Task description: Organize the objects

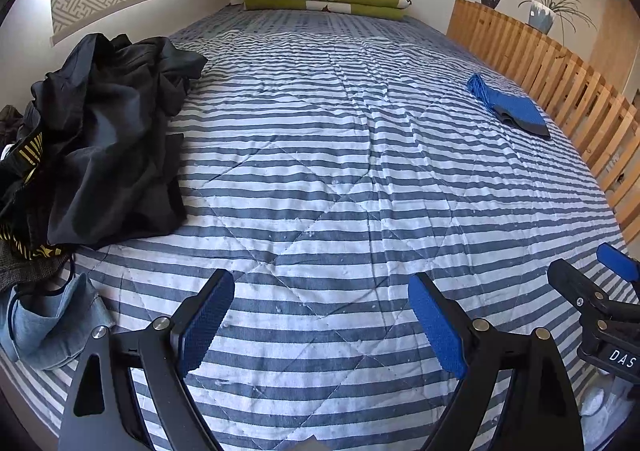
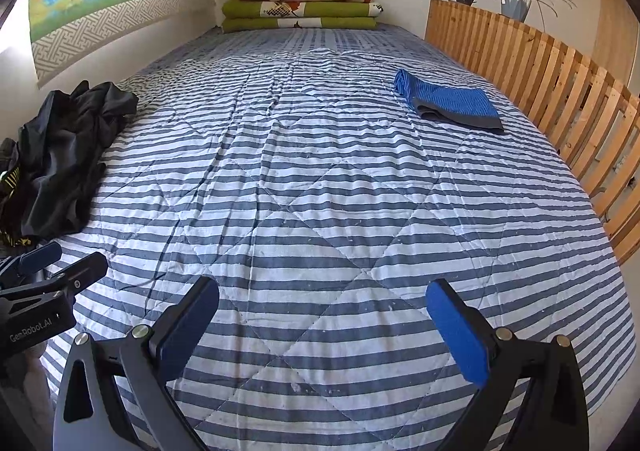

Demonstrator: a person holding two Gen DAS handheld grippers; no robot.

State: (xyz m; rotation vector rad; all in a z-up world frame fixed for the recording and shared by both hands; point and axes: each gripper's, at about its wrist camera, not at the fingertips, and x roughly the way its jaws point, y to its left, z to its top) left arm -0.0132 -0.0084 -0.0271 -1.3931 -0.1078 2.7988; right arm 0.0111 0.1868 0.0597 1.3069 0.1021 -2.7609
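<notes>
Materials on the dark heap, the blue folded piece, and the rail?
Dark heap: thin, slightly shiny fabric, likely synthetic; soft sheen on its crumples. Blue folded piece: ribbed knit, matte, grey band. Rail: pale unpainted wood, visible grain and knots.

The dark heap of clothes runs off the left edge in both views, so its full extent cannot be told. A pale blue garment lies partly cut off at the left wrist view's lower-left edge, its kind unclear.
</notes>
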